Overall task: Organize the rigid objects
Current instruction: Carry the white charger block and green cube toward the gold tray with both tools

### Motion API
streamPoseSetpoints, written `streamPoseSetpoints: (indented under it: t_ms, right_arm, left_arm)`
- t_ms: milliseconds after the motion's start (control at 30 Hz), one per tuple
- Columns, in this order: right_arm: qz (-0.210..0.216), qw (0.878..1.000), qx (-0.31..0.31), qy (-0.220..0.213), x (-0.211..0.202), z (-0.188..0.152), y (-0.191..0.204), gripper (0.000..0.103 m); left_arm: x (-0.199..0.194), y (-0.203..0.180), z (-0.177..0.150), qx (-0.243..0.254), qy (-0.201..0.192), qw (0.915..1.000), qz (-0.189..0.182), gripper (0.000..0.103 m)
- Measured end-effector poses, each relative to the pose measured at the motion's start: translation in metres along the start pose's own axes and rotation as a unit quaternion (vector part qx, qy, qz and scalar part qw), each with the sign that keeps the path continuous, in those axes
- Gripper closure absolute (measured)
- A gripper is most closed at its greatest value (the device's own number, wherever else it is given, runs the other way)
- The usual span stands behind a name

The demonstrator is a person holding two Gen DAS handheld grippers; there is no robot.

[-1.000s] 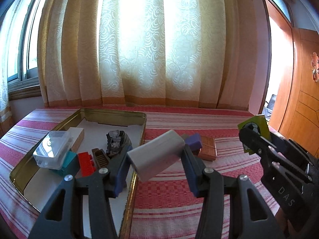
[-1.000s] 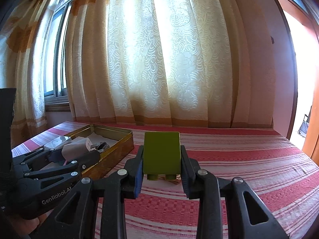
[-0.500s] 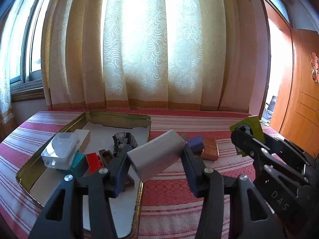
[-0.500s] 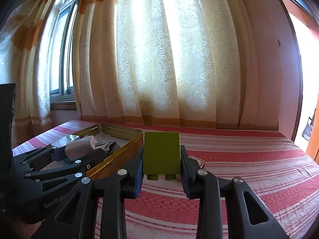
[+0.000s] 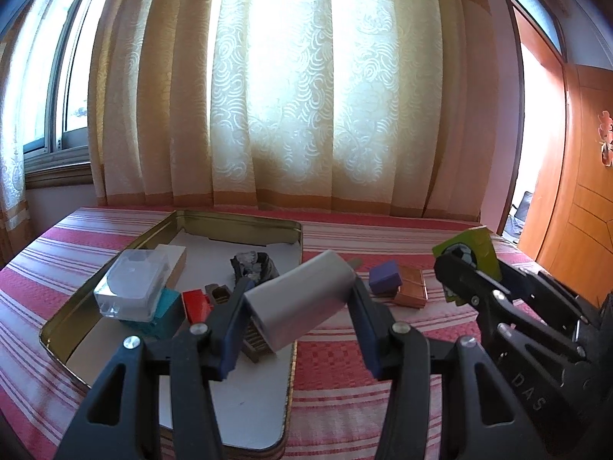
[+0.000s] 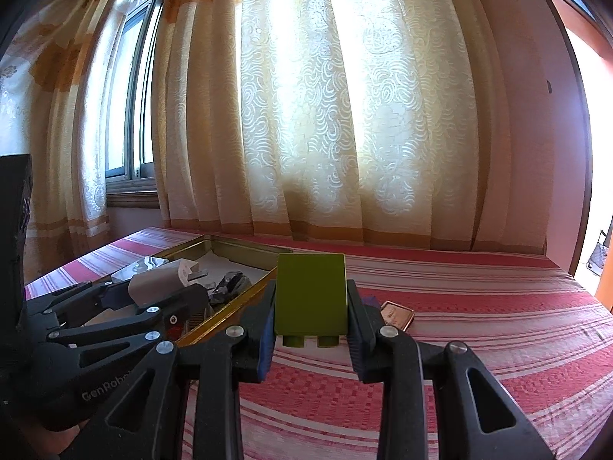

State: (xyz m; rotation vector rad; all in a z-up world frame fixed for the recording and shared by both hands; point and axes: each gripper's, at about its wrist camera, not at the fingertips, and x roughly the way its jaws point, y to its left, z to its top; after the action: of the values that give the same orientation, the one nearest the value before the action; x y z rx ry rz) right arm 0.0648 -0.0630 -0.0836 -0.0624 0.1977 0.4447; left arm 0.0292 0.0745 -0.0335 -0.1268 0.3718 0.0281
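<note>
Left gripper (image 5: 299,306) is clamped on a pale grey rounded block (image 5: 302,304), held tilted above the right rim of a shallow gold tin (image 5: 237,222) on the striped worktop (image 5: 383,402). Right gripper (image 6: 310,306) is clamped on a flat olive-green brick (image 6: 311,293), two studs shown underneath, carried above the worktop.

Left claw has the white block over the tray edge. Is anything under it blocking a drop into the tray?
Partly. The left claw grips the white block above the tray rim, and a brown slatted piece lies right below. Bare tray floor shows nearer the camera.
</note>
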Motion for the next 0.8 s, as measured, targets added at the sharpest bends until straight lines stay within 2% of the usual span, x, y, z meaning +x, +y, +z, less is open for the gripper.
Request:
streamPoseSetpoints:
  t_ms: [800]
  right_arm:
    - [0.024, 1.0, -0.012, 0.001, 0.003, 0.002, 0.023, 0.069]
  left_arm:
    - [-0.013, 0.023, -0.001, -0.02, -0.008, 0.9997, 0.009, 0.053]
